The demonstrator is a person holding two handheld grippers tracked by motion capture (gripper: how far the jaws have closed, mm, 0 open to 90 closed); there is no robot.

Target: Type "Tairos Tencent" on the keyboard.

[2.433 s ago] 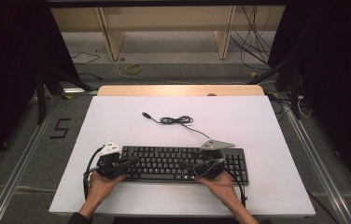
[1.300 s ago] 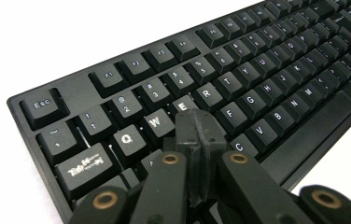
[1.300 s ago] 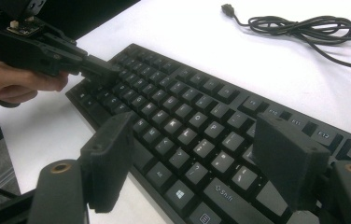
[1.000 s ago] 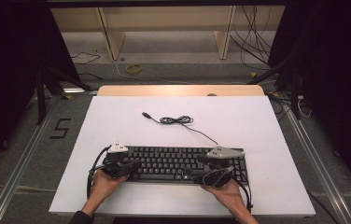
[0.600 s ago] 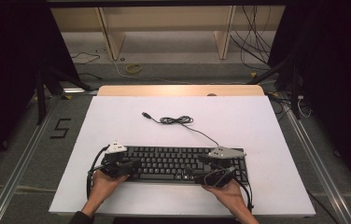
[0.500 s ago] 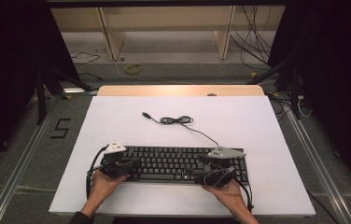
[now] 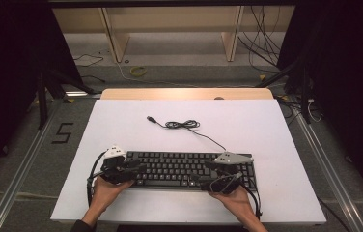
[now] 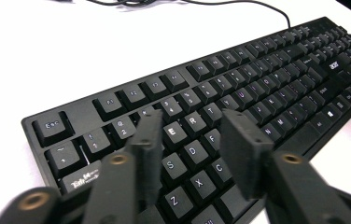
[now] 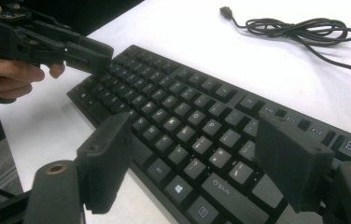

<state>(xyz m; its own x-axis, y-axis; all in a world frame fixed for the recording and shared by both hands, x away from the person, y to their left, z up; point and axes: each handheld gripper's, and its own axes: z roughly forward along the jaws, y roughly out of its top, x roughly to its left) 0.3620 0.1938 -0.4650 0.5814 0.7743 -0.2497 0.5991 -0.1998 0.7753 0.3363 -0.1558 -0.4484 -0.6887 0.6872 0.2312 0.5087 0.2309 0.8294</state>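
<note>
Keyboard (image 7: pixel 189 169) flat near front edge of table (image 7: pixel 276 130), cord (image 7: pixel 184 124) trailing toward back. Left gripper (image 8: pixel 190 135) and right gripper (image 9: pixel 197 154) both gaping, over its ends, gripping nothing. Likely rigid, light, smooth plastic (keys wobble); grip end edges, not keycaps.

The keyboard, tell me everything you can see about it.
The keyboard is a black full-size one of matt plastic with white legends and a number pad. It lies flat near the table's front edge. Its black cable runs back to a loose coil. The left gripper and right gripper, both open, hover over its ends.
</note>
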